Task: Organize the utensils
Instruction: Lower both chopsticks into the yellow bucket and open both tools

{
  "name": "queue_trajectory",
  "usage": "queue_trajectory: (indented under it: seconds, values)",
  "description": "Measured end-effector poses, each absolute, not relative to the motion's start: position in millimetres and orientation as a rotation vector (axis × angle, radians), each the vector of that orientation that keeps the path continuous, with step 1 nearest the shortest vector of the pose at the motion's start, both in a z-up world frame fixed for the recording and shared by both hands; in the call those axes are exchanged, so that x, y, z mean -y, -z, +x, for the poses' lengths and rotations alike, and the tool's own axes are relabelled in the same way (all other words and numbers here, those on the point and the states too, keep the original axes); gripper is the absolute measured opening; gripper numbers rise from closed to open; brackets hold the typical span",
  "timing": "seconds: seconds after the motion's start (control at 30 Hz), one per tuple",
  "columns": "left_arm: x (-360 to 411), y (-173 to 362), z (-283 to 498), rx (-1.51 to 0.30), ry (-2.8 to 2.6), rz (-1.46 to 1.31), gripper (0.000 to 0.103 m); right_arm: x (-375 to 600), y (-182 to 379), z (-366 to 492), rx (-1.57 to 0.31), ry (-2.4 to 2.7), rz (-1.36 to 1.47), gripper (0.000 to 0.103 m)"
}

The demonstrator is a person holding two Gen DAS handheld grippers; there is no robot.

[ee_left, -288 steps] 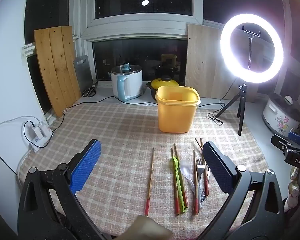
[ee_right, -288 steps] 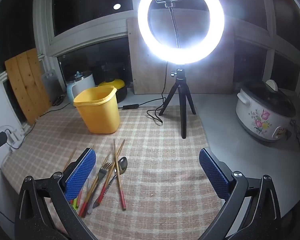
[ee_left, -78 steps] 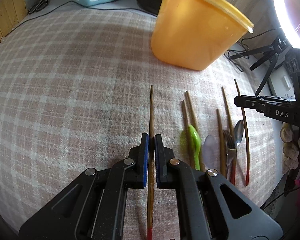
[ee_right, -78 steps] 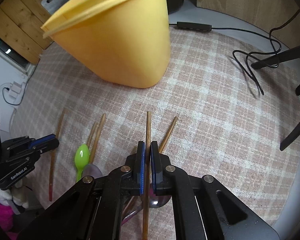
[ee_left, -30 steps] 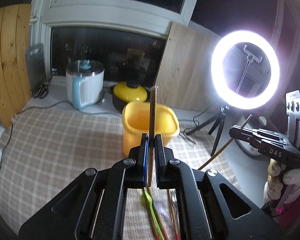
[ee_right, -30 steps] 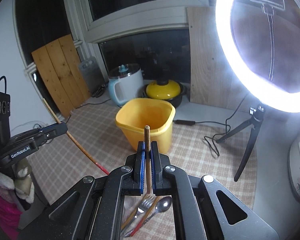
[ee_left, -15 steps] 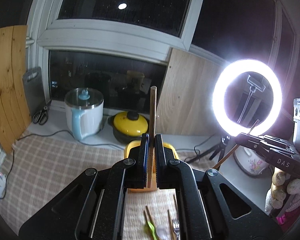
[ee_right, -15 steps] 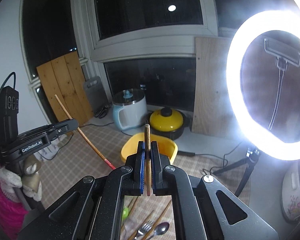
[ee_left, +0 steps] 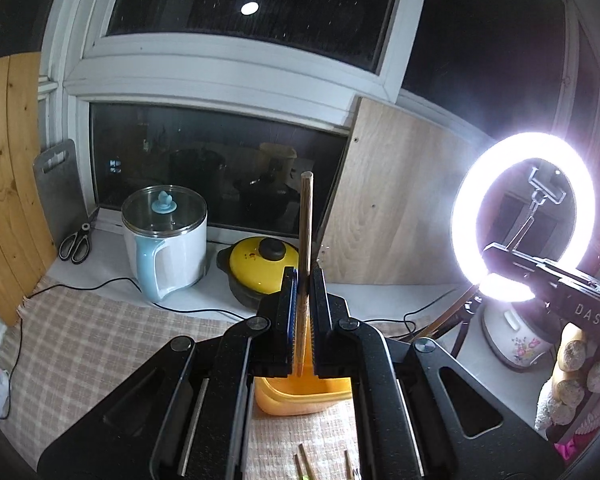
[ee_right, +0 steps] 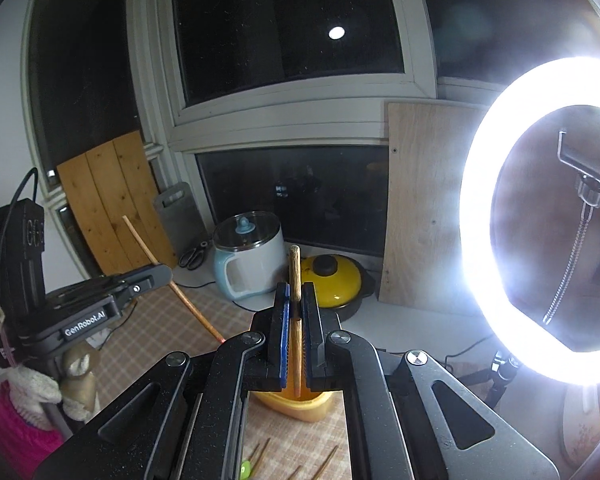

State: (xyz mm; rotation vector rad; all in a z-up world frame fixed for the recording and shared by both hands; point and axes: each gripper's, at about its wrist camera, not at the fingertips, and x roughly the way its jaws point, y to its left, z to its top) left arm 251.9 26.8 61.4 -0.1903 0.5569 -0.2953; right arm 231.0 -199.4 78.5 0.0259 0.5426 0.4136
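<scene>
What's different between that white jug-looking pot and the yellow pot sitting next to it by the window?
The white pot is tall, with a clear glass lid and a pale blue handle; the yellow pot is squat, with a domed yellow lid. The white pot's knob is blue, the yellow pot's black. A black cord runs from by the white pot. Both stand lidded on the sill.

A white kettle (ee_left: 168, 248) with a blue handle stands beside a yellow-lidded pot (ee_left: 260, 264); scissors (ee_left: 75, 242) lie near wooden planks (ee_left: 4, 184); a ring light (ee_left: 520, 216) glows.
</scene>
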Motion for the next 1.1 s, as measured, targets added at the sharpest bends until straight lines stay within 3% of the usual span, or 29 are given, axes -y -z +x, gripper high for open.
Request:
queue_trajectory:
  seconds: [0.7,1.1]
  values:
    - [-9,19,307,-0.755,0.298,-0.185,0.003,192,5,303,-0.728,-0.371,0.075,0.004]
    - [0,40,309,-0.806,0.304,-0.17,0.003,182,34,313,-0.802,-0.379,0.058,0.004]
